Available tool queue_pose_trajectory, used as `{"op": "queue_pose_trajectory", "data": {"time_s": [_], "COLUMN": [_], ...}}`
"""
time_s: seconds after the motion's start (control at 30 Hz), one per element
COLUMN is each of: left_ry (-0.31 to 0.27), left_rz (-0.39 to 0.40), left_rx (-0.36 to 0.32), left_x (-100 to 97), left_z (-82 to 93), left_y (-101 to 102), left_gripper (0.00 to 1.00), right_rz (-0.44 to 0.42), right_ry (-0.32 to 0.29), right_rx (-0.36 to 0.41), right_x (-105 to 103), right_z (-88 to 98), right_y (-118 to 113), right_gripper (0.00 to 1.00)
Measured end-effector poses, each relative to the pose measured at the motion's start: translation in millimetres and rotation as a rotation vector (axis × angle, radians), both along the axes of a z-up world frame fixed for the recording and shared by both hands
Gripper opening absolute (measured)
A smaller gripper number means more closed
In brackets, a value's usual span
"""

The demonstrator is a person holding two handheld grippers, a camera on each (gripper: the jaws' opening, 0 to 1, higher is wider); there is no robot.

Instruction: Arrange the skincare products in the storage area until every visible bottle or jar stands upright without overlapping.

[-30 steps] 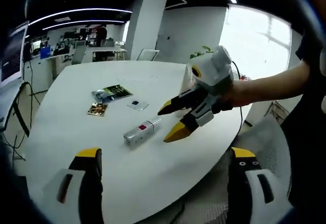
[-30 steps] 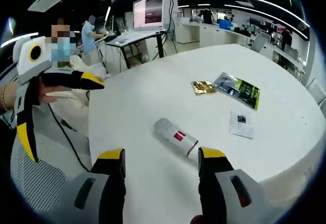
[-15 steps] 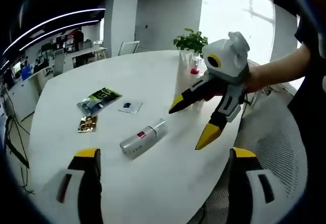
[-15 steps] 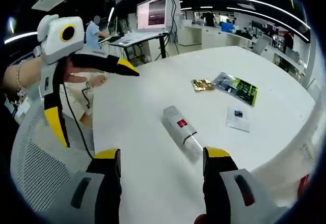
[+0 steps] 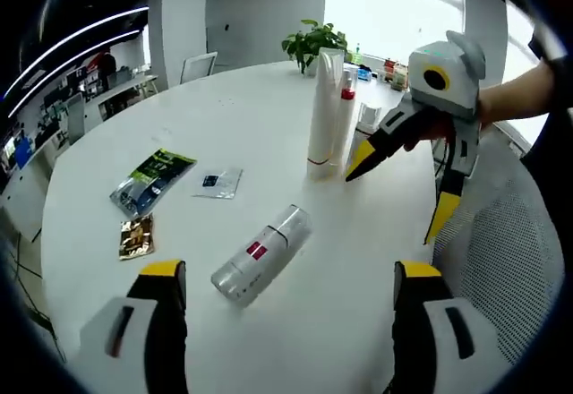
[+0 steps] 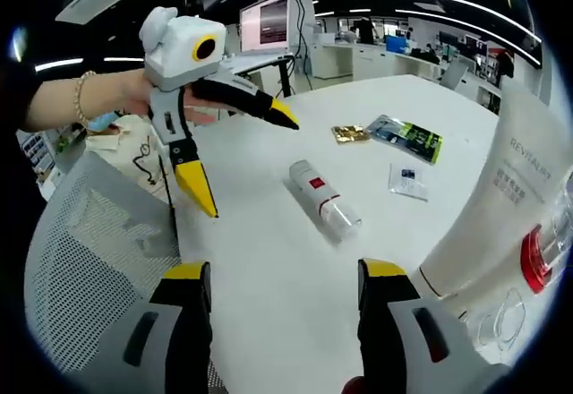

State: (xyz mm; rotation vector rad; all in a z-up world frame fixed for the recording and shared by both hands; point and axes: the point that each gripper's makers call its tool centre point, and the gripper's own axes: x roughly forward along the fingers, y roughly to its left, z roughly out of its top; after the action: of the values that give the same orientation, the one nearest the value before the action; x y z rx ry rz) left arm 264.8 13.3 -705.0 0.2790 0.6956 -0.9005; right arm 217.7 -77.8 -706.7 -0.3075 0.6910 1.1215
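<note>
A silver-white bottle [image 5: 260,255] with a red label lies on its side on the round white table [image 5: 224,98]. It also lies ahead of my right gripper's jaws as the bottle [image 6: 324,201]. A tall white tube [image 5: 322,112] stands upright beside a red-capped bottle [image 5: 345,121] near the table's far right. Close at the right of the right gripper view are the tube [image 6: 501,206] and the red cap [image 6: 537,260]. My left gripper [image 5: 288,270] is open and empty near the lying bottle. My right gripper [image 6: 285,270] is open and empty; it hangs by the tubes as the right gripper [image 5: 394,199].
A green packet [image 5: 152,179], a clear sachet [image 5: 215,182] and a gold sachet [image 5: 136,237] lie flat left of the bottle. A potted plant [image 5: 313,40] stands at the far edge. A mesh chair [image 6: 98,233] sits by the table. The left gripper [image 6: 247,165] hovers over the table edge.
Both views have swung, bringing the upright tube and red-capped bottle into sight. The right gripper has moved toward them, away from the lying bottle, which has stayed on the table.
</note>
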Motion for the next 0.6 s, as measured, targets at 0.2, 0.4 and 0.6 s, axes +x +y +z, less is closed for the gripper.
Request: {"op": "queue_pose_trajectory", "data": {"time_s": [0.2,0.4,0.6], "left_ry": [0.022,0.007,0.094], "left_rz": [-0.056,-0.18,-0.234], "left_rx": [0.102,0.243,0.32], "left_x": [11.6,22.7,29.6], "left_z": [-17.5,-28.9,-42.2], "left_y": [-6.4,-11.2,-16.2], "left_gripper": [0.78,0.56,0.45], "right_rz": [-0.004,-0.036,-0.067], "right_ry": [0.004,0.011,0.011], "right_rx": [0.052,0.07,0.082], "right_x": [-9.3,-15.5,-14.2], "right_z": [3.4,0.6,0.8], "right_y": [-7.2,-20.8,-33.4], "right_gripper": [0.69,0.69,0.69]}}
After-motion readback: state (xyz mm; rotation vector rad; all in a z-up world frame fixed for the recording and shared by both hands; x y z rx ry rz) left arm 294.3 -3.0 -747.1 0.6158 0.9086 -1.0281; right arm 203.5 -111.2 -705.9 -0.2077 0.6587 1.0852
